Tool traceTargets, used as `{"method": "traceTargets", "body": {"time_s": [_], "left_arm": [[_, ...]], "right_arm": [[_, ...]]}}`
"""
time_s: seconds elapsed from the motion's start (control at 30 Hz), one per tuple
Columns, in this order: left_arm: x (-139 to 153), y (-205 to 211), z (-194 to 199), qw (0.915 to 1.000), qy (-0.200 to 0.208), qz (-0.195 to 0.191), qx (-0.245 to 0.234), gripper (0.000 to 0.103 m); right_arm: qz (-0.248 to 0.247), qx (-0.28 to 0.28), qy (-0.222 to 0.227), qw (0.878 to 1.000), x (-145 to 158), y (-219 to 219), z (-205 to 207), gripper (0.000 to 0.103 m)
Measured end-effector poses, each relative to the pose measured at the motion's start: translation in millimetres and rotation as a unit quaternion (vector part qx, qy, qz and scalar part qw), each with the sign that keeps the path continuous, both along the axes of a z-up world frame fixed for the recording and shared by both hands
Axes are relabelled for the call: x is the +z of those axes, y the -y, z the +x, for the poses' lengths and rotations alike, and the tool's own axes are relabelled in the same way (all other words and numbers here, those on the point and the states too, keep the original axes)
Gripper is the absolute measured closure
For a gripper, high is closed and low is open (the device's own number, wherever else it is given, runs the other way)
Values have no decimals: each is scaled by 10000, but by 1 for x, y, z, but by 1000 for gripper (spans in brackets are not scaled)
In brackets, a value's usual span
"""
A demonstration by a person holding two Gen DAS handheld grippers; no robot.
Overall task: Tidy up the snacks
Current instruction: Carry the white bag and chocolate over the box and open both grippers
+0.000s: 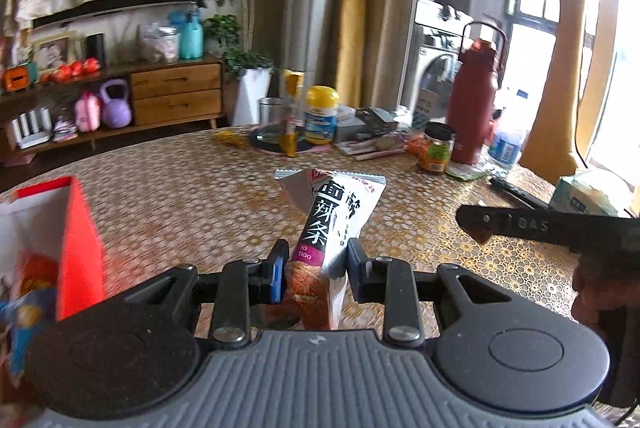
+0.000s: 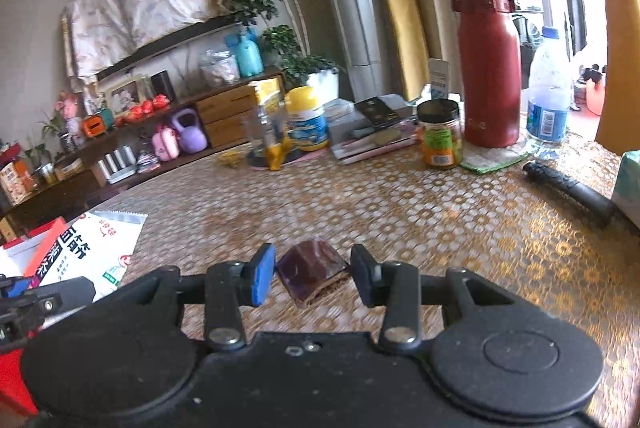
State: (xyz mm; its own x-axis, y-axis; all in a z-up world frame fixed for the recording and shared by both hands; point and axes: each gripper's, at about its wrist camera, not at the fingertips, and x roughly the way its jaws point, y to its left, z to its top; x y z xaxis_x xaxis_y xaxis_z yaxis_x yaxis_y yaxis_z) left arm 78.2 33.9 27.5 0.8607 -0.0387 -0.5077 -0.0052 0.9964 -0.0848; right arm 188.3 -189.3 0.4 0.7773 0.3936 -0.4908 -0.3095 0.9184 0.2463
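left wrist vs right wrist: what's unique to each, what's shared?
Left wrist only: left gripper jaws shut on the spicy-strip packet, snacks inside the red box, giraffe figure.
Right wrist only: right gripper jaws shut on a dark purple snack, whole water bottle.
Both: patterned table, red flask, yellow-lid jar, the packet, the red box.

Two tools: left tool [image 1: 316, 270], right tool [image 2: 314, 278]. One white spicy-strip packet [image 1: 336, 224], one dark wrapped square snack [image 2: 312, 274]. One red box [image 1: 76, 244] at the table [image 2: 440, 228] edge. One tall red flask [image 2: 488, 68], one clear water bottle [image 2: 548, 92], one yellow-lidded tub [image 2: 306, 120], one dark-lidded jar [image 2: 440, 134]. One purple kettlebell [image 2: 188, 134] on the low shelf.
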Motion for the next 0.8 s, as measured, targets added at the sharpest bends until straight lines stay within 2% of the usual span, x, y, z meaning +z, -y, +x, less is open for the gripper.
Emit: {"method": "traceTargets", "body": {"time_s": [0.43, 0.8], "left_arm": [[29, -52, -73, 9958, 421, -113, 811, 74], [36, -114, -117, 9831, 475, -37, 1769, 74]], "right_arm": [[199, 762, 257, 9966, 29, -48, -61, 62], [355, 1756, 474, 9827, 52, -122, -86, 62]]}}
